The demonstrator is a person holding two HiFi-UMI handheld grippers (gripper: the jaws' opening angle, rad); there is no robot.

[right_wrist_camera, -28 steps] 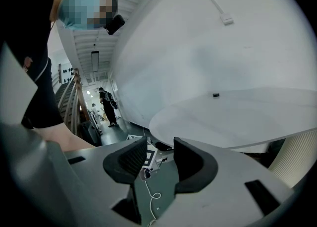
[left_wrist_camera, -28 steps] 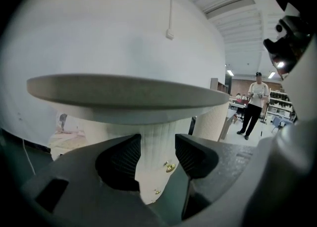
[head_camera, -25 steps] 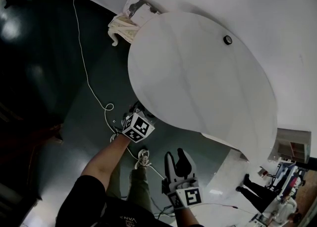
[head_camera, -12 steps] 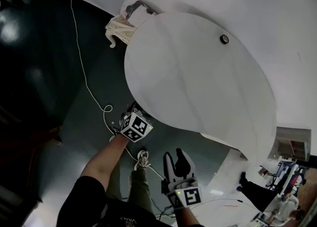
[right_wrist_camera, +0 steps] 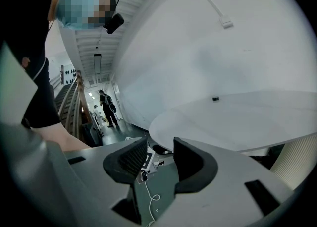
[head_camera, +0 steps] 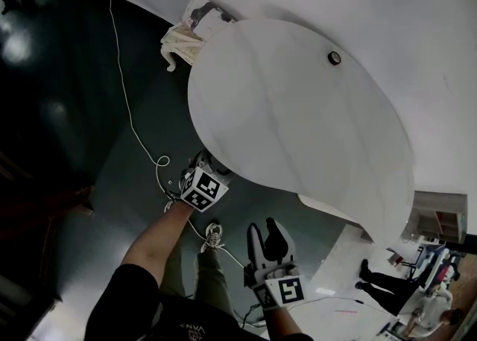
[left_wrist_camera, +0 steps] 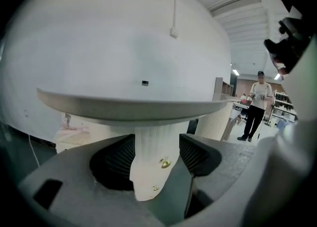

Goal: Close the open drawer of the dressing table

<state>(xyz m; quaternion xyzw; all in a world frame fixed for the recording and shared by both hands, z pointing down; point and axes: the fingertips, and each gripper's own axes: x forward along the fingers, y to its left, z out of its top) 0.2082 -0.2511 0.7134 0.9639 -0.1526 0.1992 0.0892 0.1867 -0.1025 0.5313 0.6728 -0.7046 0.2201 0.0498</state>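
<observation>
The left gripper [left_wrist_camera: 156,154] has just been opening its jaws. They now stand wide around the ribbed white drawer front [left_wrist_camera: 151,176], low in the middle of its view, pads seemingly off it; otherwise nothing has shifted. The right gripper [right_wrist_camera: 159,159] hangs with its jaws apart and empty at lower centre. I'd press squarely on the front beside the brass knob [left_wrist_camera: 165,162], straight along its travel. From the head view, the round tabletop [head_camera: 298,109] hides the drawer entirely; only the left gripper view shows it.
</observation>
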